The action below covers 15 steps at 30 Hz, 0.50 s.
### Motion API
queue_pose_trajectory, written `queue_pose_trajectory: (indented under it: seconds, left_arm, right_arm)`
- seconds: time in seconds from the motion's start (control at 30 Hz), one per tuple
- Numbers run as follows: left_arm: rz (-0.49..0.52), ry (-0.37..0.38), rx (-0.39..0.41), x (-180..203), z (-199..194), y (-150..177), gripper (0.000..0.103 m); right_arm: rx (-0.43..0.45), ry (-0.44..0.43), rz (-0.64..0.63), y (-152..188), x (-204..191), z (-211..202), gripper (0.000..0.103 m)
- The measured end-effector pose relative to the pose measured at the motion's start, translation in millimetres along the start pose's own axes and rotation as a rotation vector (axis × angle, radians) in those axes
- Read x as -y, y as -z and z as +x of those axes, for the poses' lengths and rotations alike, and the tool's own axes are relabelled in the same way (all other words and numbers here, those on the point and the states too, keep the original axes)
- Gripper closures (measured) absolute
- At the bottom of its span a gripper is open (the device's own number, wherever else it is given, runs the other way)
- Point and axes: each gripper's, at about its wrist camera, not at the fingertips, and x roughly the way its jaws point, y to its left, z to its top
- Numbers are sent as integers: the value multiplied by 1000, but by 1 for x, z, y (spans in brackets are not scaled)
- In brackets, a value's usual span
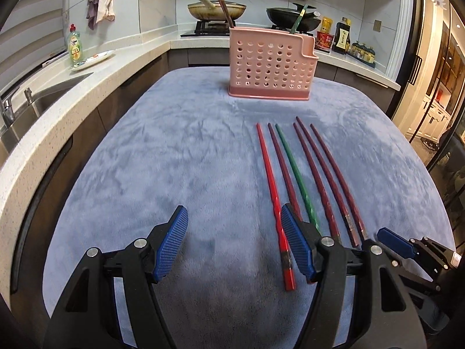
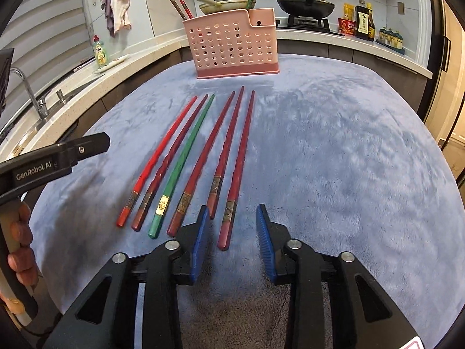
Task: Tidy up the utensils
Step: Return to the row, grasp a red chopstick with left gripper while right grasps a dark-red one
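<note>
Chopsticks (image 2: 200,157), six in number, lie side by side on the blue cloth (image 2: 334,145) at centre frame in the right wrist view, tips pointing toward the pink perforated holder (image 2: 232,49) at upper centre. The parallel layout, thick ends nearest the grippers, appears intended to give each stick a clear approach for pickup.

The holder stands upright at the far end of the cloth. It already contains several chopsticks; their exact count and the compartment divisions cannot be made out.

The right gripper (image 2: 232,226) occupies lower centre with fingers spread wide, holding nothing. The thick end of the rightmost dark red chopstick (image 2: 232,203) sits between them, so it is judged to be the next pick. Contact with the cloth cannot be determined.

The left gripper (image 1: 232,244) is likewise spread and empty at lower centre of the left wrist view, its right finger (image 1: 296,244) covering the ends of the neighbouring sticks; the bright red chopstick (image 1: 273,197) lies just inside that finger.
</note>
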Motion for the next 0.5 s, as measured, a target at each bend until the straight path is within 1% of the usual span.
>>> queue_pose_trajectory:
  seconds: [0.13, 0.23, 0.3, 0.43, 0.5]
  left_arm:
    - [7, -4, -2, 4, 0, 4, 40]
    - [7, -10, 5, 6, -2, 5, 40]
    - [8, 1, -3, 7, -2, 7, 40]
    - [7, 17, -12, 10, -1, 11, 40]
    - [16, 24, -17, 14, 0, 13, 40]
  right_arm:
    - [-10, 2, 1, 2, 0, 1, 80]
    - [-19, -5, 23, 1, 4, 2, 85]
    - [-22, -5, 31, 2, 6, 4, 89]
    - [-28, -17, 49, 1, 9, 6, 90]
    - [-29, -15, 52, 1, 10, 6, 92]
